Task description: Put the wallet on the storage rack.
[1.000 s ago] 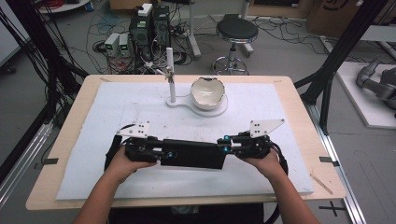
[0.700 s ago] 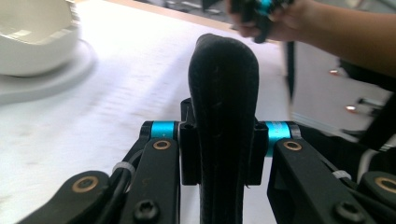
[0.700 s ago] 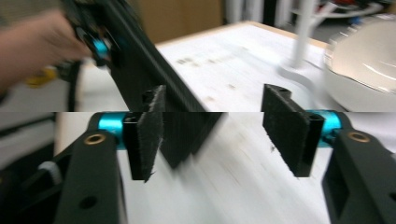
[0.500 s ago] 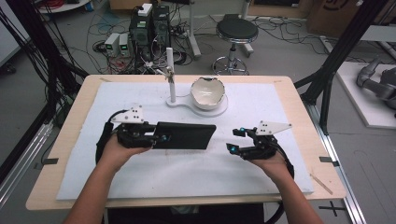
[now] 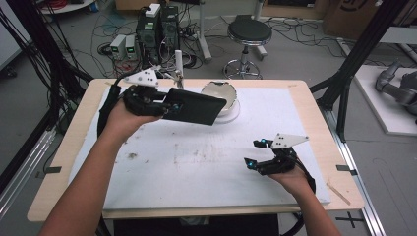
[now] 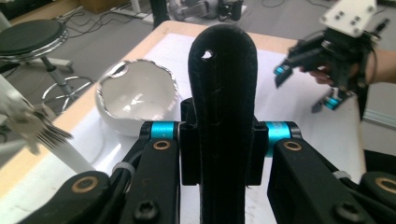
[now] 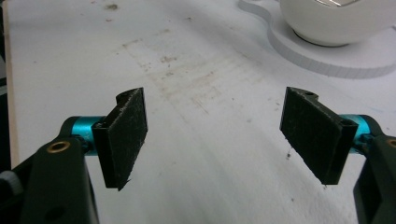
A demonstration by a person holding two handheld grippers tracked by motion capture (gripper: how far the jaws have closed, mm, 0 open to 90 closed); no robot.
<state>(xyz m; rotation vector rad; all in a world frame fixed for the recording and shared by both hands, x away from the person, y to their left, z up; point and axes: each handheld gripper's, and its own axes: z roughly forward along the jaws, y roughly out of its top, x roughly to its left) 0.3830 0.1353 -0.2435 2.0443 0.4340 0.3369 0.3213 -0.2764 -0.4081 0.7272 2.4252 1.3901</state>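
High view: my left gripper (image 5: 164, 103) has lifted the clamped black case (image 5: 194, 105) toward eleven o'clock; my right gripper (image 5: 256, 153), jaws just opened, empty, hovers over the stained white mat (image 5: 196, 162).

L tongs (image 5: 164, 104) held black case (image 5: 194, 105) above table (image 5: 295, 93) by white bowl (image 5: 220, 92); R tongs (image 5: 254, 153) stood open, apart.

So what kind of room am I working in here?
Most likely a robotics lab or workshop: a wooden table with a white sheet stands among tangled floor cables, stacked black electronics boxes and a black round stool.
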